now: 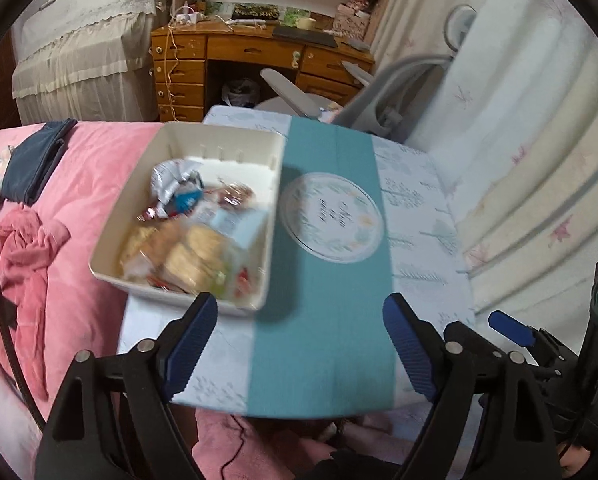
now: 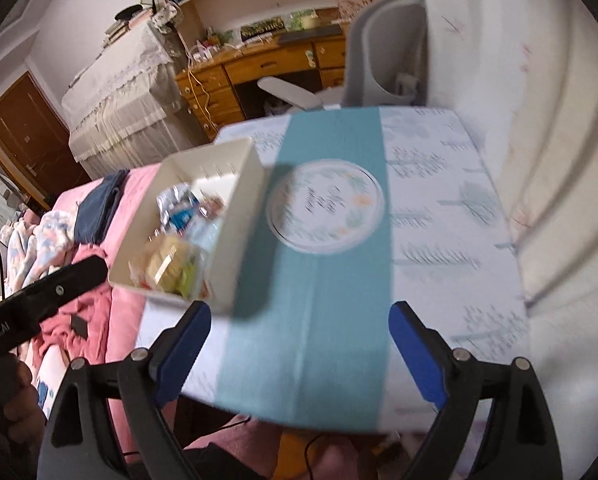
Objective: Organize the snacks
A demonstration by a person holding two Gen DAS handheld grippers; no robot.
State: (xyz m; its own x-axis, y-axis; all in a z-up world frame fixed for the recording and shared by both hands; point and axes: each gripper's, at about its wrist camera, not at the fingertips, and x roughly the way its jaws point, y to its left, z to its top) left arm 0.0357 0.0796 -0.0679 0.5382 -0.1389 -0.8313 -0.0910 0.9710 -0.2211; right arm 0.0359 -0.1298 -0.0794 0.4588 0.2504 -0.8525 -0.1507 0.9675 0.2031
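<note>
A cream plastic bin [image 1: 139, 200] sits at the left edge of a small table with a teal-striped cloth [image 1: 331, 340]. It holds several snacks: a silver and blue packet [image 1: 177, 186], a bag of biscuits [image 1: 187, 256] and other wrapped pieces. The bin also shows in the right wrist view [image 2: 243, 216]. My left gripper [image 1: 299, 344] is open and empty, just in front of the bin's near corner. My right gripper [image 2: 299, 348] is open and empty above the near part of the cloth; it also shows at the right of the left wrist view [image 1: 511, 328].
A round printed mat [image 1: 331, 216] lies mid-table. A pink bed with clothes [image 1: 27, 248] is left of the table. A grey chair [image 1: 379, 92], a wooden desk [image 1: 227, 52] and curtains [image 1: 539, 160] stand behind and to the right.
</note>
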